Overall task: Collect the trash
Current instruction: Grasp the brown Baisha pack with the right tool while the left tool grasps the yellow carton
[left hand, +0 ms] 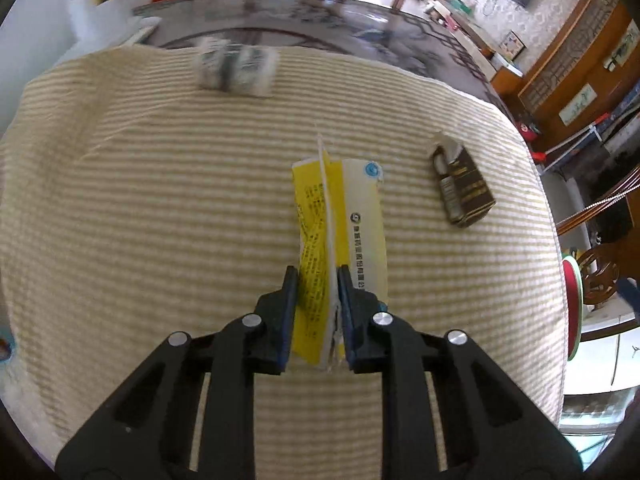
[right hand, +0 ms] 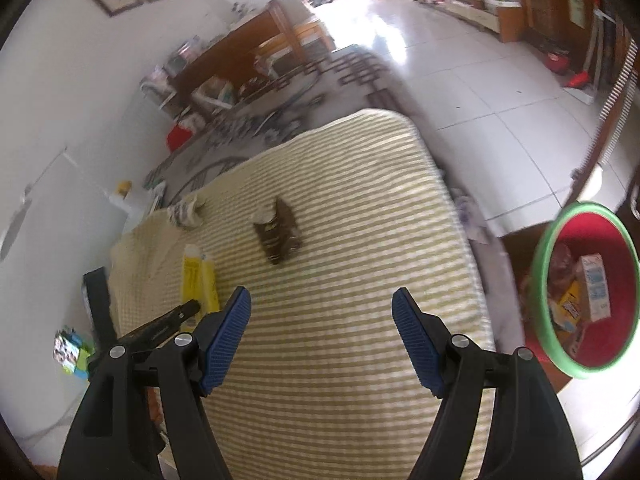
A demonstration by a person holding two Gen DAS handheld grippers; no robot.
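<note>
A: What does the left gripper (left hand: 317,276) have now?

B: Its two blue pads are closed on the near end of a flattened yellow and white carton (left hand: 340,216). The carton lies along the striped yellow cloth (left hand: 160,200) that covers the table, pointing away from the gripper.

A: And the right gripper (right hand: 322,300)?

B: It is wide open, with nothing between the fingers, and it is above the same cloth.

A: Where is the other trash?

B: A brown crushed box (left hand: 462,184) lies to the right of the carton, apart from it. A crumpled grey and white wrapper (left hand: 238,66) is near the far edge of the cloth, blurred. In the right wrist view, a red bin with green rim (right hand: 544,280) is beside the table on the right, and it already holds some cartons (right hand: 596,288)
</note>
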